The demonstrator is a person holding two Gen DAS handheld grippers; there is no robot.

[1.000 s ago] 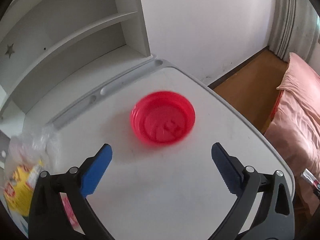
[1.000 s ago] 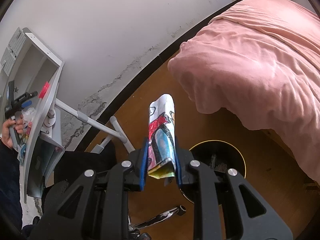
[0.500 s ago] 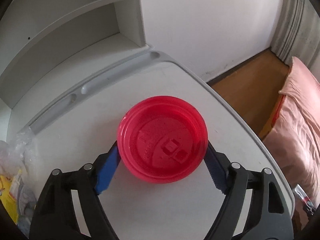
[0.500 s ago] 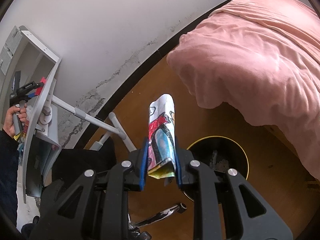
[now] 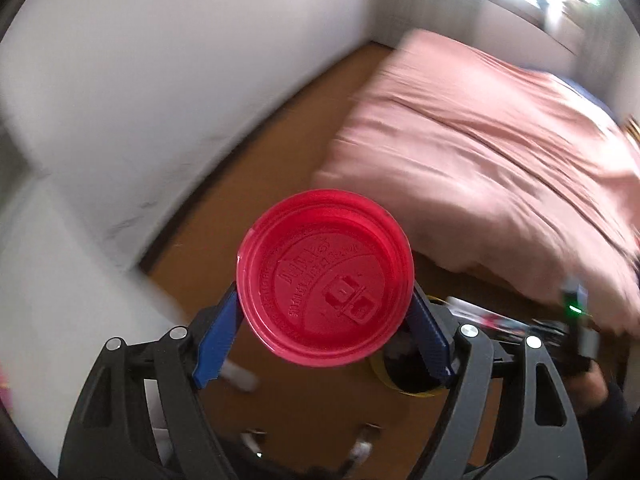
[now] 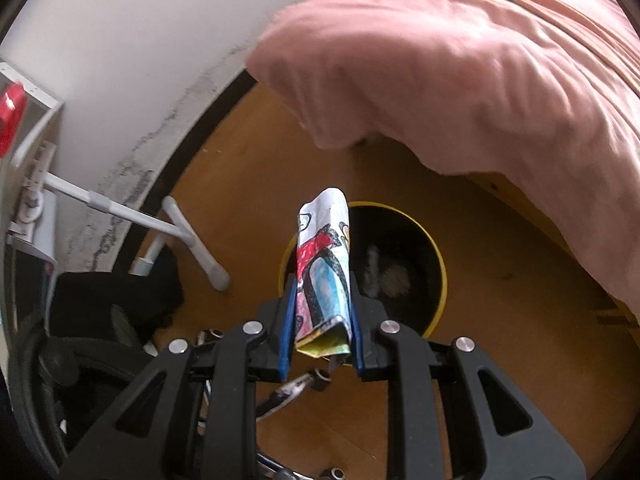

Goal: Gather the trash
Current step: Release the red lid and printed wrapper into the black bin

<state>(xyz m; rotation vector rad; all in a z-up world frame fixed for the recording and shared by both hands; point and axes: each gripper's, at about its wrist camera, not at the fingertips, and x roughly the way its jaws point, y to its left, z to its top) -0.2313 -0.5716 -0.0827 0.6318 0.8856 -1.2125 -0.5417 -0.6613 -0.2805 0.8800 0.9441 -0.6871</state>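
- Left wrist view — left gripper (image 5: 325,312) pinches the red lid (image 5: 325,278) across its rim, 1 blue pad at the lid's 8 o'clock, the other at its 4 o'clock. Lid is flat-on to the camera and clear of any surface.
- Beyond the lid: wooden floor (image 5: 280,152), white wall, pink bedding (image 5: 500,152) at 2 o'clock. Background smeared.
- Just past the right pad, at 5 o'clock of the lid, a dark bin with a yellow rim (image 5: 404,380), mostly hidden by the finger.
- Right gripper shows at the frame's 4 o'clock, blurred; its jaws cannot be read here.
- Judgement: the rim grip is thin; keep the squeeze steady and bring the lid over the bin mouth before letting go.
- Right wrist view — right gripper (image 6: 322,320) is pressed together on a folded colourful wrapper (image 6: 324,276), which stands up from the pads.
- The bin (image 6: 438,256) lies straight ahead, mouth open, some pale scraps inside; the wrapper's tip overlaps its 9 o'clock rim.
- Desk legs (image 6: 176,228) at 9 o'clock, bedding (image 6: 460,60) at 1 o'clock.
- Judgement: nudge toward the bin's middle — the wrapper looks light and may drift, so release low and centred.
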